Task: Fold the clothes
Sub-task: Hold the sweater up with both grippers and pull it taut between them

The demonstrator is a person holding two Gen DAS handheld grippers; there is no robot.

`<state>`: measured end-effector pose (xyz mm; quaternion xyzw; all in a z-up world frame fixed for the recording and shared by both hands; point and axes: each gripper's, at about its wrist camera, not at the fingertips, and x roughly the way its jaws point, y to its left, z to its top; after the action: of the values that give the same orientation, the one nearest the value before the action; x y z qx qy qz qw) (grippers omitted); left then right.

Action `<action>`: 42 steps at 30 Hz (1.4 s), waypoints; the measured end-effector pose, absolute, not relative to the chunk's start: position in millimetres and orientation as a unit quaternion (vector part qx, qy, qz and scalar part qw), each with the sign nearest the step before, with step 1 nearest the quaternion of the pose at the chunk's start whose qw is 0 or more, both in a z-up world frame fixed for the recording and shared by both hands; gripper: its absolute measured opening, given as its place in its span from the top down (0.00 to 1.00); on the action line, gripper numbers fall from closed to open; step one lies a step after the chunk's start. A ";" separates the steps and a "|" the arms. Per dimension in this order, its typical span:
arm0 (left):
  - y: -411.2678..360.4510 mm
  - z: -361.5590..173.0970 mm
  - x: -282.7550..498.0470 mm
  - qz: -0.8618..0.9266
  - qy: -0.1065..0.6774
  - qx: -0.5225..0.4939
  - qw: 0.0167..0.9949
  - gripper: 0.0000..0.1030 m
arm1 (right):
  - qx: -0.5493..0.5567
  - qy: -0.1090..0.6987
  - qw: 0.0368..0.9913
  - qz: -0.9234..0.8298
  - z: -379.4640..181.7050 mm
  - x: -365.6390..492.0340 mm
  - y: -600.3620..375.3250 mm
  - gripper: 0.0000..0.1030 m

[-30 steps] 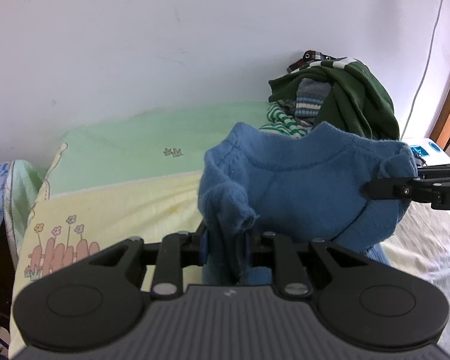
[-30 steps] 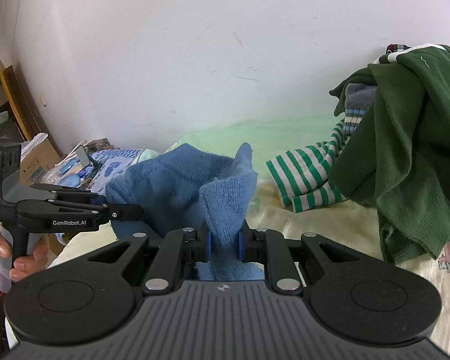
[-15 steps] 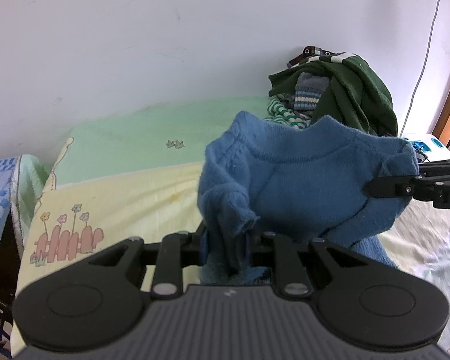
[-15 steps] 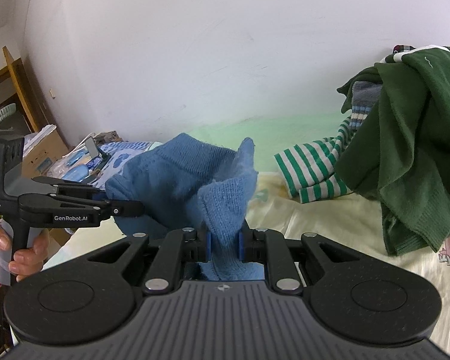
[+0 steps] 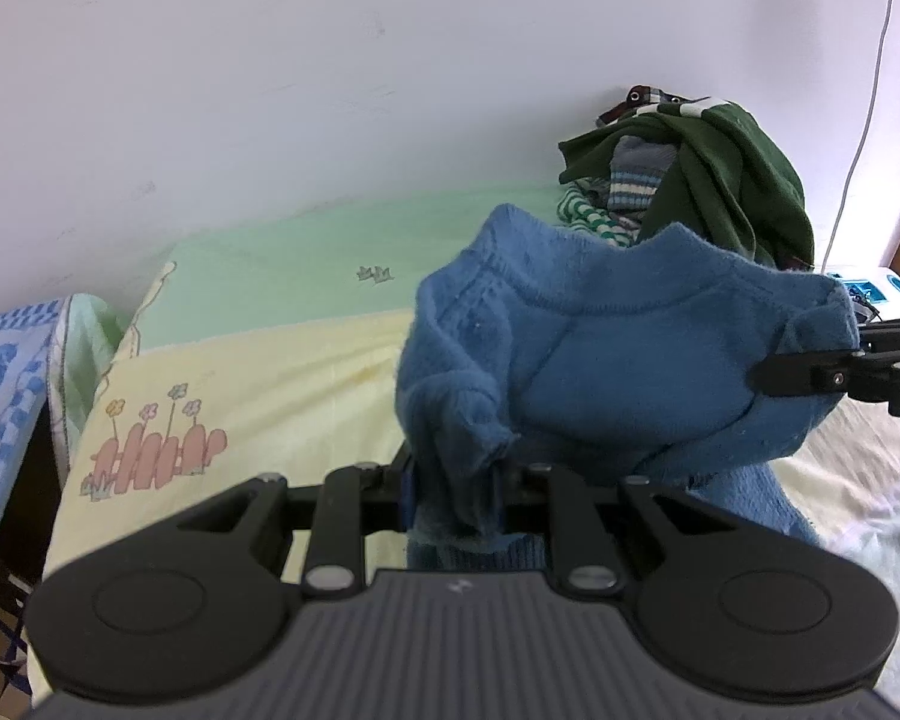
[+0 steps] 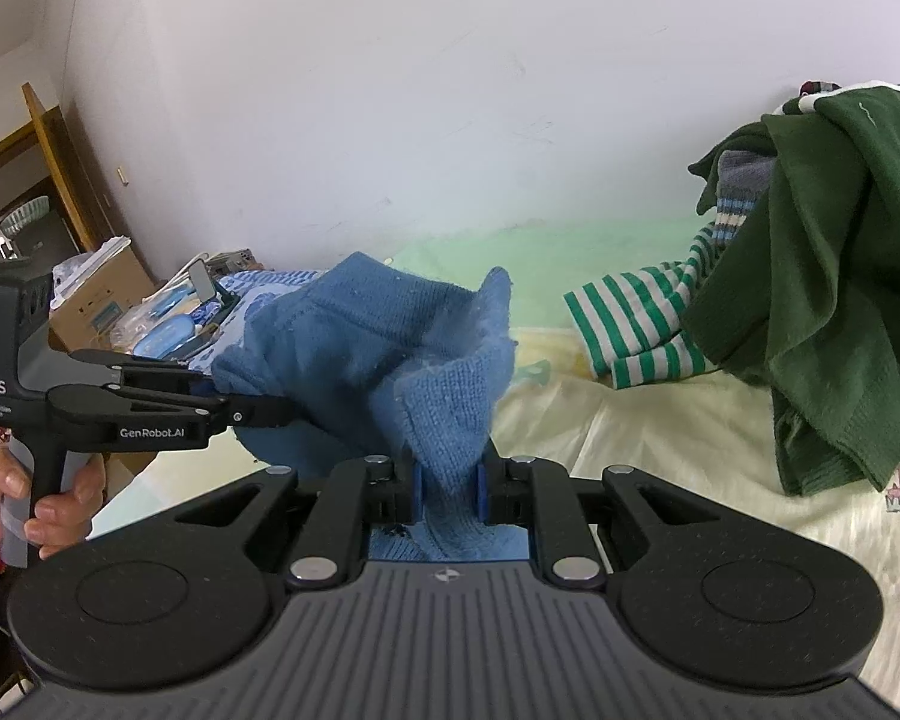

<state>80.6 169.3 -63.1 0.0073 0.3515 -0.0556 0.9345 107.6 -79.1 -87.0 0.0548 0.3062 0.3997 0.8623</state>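
I hold a blue sweater [image 5: 624,372] up above the bed [image 5: 282,378], stretched between my two tongs. My left gripper [image 5: 456,480] pinches one bunched edge of it, and my right gripper [image 6: 448,483] pinches the other edge. Behind it a pile of clothes [image 6: 822,276] sits on the bed by the wall [image 5: 330,60], with a green sweater [image 5: 732,192] on top.
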 end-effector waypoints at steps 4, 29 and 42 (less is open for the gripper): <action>166.4 -66.5 74.0 -0.049 0.351 0.006 0.935 0.82 | 0.055 0.308 0.863 0.396 -88.3 101.9 -79.5 0.84; 178.1 -75.4 64.7 -0.110 0.363 0.020 0.925 0.82 | 0.034 0.312 0.891 0.328 -93.6 76.4 -70.5 0.84; 178.0 -78.7 54.8 -0.114 0.367 0.019 0.923 0.82 | 0.021 0.313 0.890 0.330 -93.6 75.2 -70.6 0.84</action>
<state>54.8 178.0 -78.7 0.0187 0.3670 -0.1140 0.9230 75.2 -70.6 -93.6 0.0214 0.3134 0.3300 0.8902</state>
